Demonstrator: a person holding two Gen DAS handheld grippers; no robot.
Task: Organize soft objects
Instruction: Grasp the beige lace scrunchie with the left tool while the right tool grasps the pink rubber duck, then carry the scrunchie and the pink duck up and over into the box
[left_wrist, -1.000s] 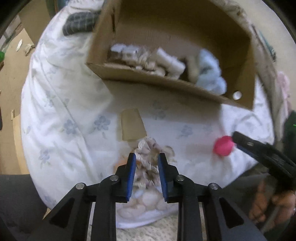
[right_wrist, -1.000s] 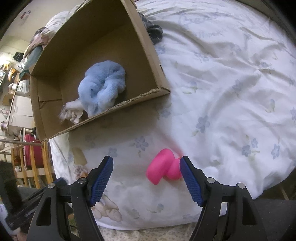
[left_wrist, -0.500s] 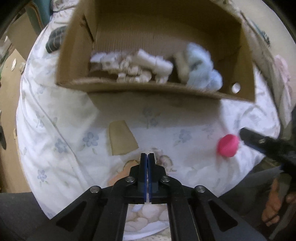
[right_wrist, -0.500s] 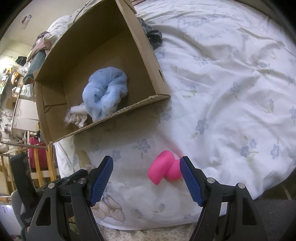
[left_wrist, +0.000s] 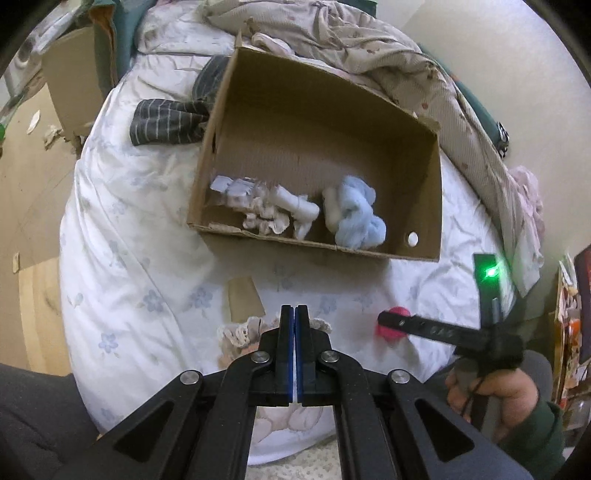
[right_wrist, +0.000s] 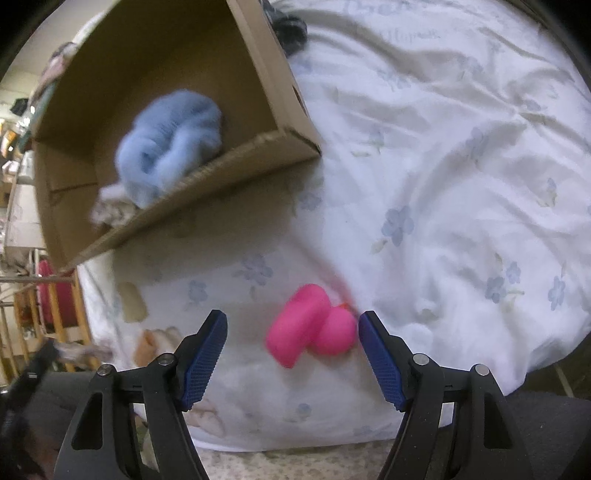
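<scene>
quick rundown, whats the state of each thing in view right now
left hand-held gripper: shut, lace-edged cloth hanging under its tips, pinch itself hidden
right hand-held gripper: open, straddling the pink soft toy, not gripping it
pink soft toy: lying on the floral bedsheet
cardboard box: open-topped, partly filled
blue fluffy item: inside the box
white cloth pieces: piled inside the box

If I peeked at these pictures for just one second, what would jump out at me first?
Probably the bright pink squishy toy, lying on the flowery white bed sheet between the open fingers of the right gripper. Next, the big cardboard box sitting on the bed behind it, with a fluffy light blue bundle and some whitish cloths inside. The left gripper is shut on a frilly cream cloth.
</scene>
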